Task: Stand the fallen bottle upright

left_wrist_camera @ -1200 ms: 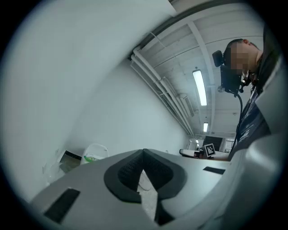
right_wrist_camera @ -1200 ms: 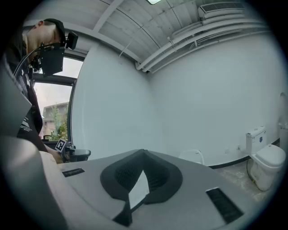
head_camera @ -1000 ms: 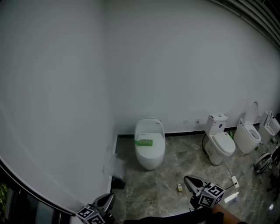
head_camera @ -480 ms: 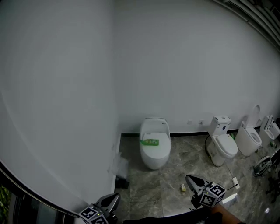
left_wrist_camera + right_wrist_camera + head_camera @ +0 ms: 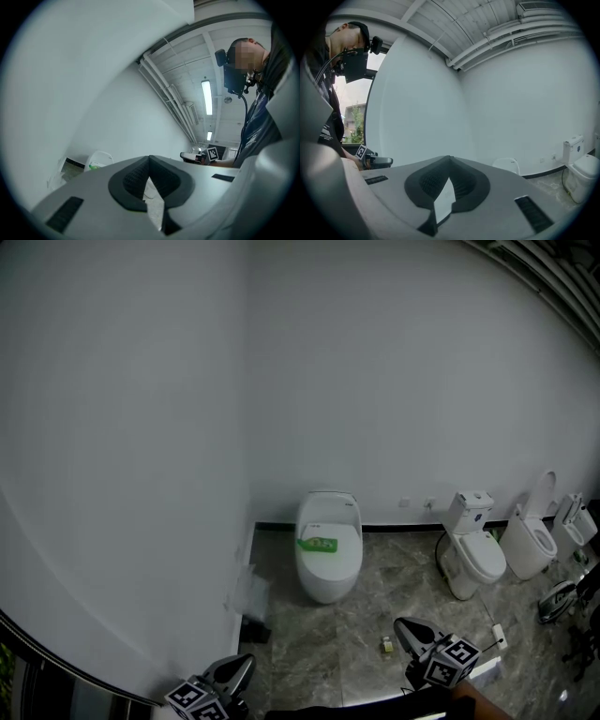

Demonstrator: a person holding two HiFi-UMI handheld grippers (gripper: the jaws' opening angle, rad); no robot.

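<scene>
No bottle can be made out in any view. A small yellowish item (image 5: 385, 644) lies on the marble floor, too small to identify. My left gripper (image 5: 231, 673) shows at the bottom edge of the head view, jaws shut with nothing between them; its own view shows the tips (image 5: 150, 157) meeting in front of a white wall. My right gripper (image 5: 410, 633) sits at the bottom right, just right of the yellowish item in the picture. Its jaws are also shut and empty (image 5: 450, 157). Both grippers point about level, well above the floor.
A white oval toilet (image 5: 327, 545) with a green label stands against the back wall. Two more toilets (image 5: 473, 554) (image 5: 530, 540) stand to its right. A curved white partition (image 5: 141, 474) fills the left, with crumpled plastic and a dark object (image 5: 251, 601) at its foot.
The scene has slid a little to the right in the head view. Both grippers keep their places at the bottom edge, jaws unchanged.
</scene>
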